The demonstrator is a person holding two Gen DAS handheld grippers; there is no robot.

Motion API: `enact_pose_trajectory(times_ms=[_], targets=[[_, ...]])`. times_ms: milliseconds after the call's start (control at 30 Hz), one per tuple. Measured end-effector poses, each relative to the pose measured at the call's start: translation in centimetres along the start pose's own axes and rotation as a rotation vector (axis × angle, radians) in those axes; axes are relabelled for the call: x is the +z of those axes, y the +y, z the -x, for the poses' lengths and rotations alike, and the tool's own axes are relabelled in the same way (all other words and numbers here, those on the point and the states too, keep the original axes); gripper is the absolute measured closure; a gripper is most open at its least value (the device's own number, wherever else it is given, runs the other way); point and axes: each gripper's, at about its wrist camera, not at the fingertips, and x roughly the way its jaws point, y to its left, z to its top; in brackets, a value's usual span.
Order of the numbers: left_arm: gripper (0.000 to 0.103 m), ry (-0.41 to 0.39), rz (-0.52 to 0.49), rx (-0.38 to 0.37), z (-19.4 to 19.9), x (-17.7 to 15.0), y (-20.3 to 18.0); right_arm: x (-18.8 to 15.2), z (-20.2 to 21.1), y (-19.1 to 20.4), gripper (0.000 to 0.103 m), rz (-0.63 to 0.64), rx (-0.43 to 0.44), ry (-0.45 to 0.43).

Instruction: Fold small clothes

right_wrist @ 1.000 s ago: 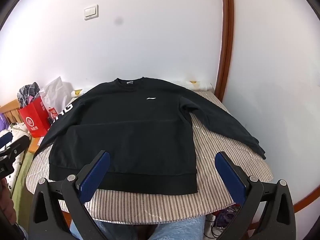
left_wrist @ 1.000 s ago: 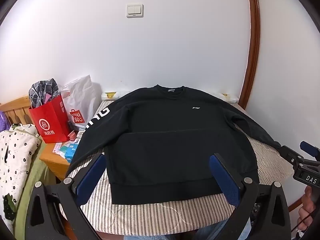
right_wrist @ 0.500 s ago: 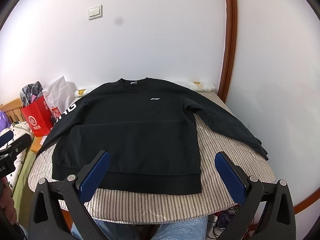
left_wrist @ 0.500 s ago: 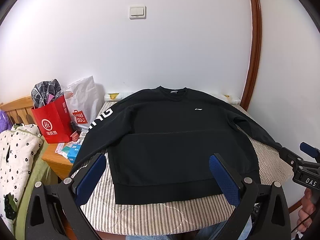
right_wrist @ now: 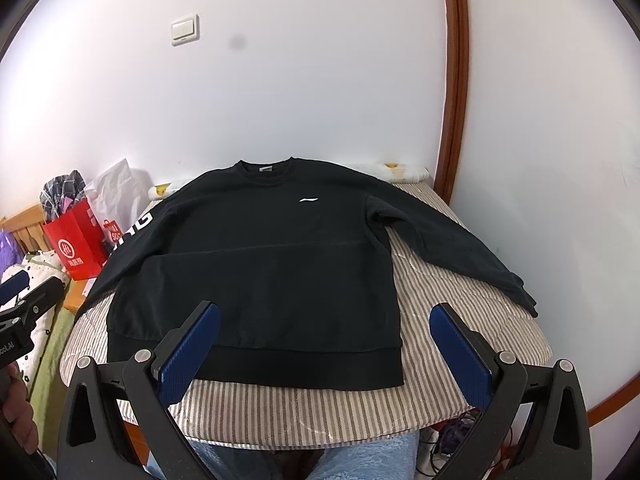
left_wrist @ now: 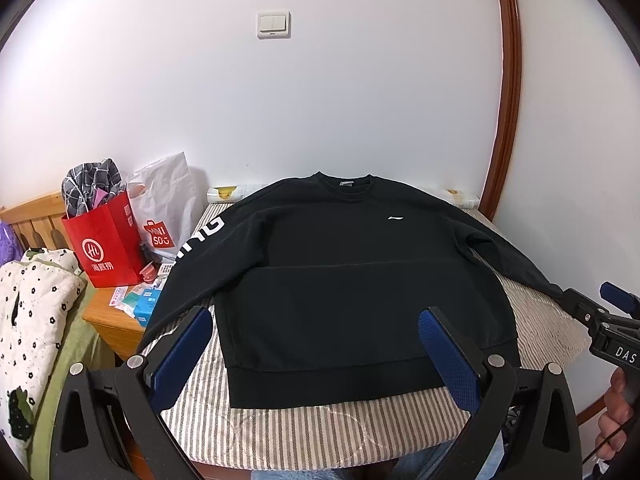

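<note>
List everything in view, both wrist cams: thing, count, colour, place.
sweatshirt: 1, black with white chest logo and sleeve lettering, spread flat, front up, on the striped pad
striped pad: 1, beige and grey, under the sweatshirt
red bag: 1, red, on the nightstand, plaid cloth inside
white bag: 1, white with red print, behind the red bag
nightstand: 1, light wood, left of the pad, small packets on top
wall switch: 1, white, on the wall above
door frame: 1, brown wood, right
left gripper: 1, black with blue pads, open, above the hem
right gripper: 1, same, open, above the hem's right corner
</note>
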Motion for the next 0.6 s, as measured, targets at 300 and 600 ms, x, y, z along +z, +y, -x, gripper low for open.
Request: enact_pose_trajectory(times_ms=[300,600], targets=[[0.000,-0.001,0.000,-0.003,0.07,0.11,-0.03,0.10,0.11,0.03,0.000,0.007,-0.003,-0.001],[0.000,-0.001,0.000,-0.007,0.12,0.30,0.00,0.23,0.23,0.34,0.000,0.013,-0.007,-0.004]])
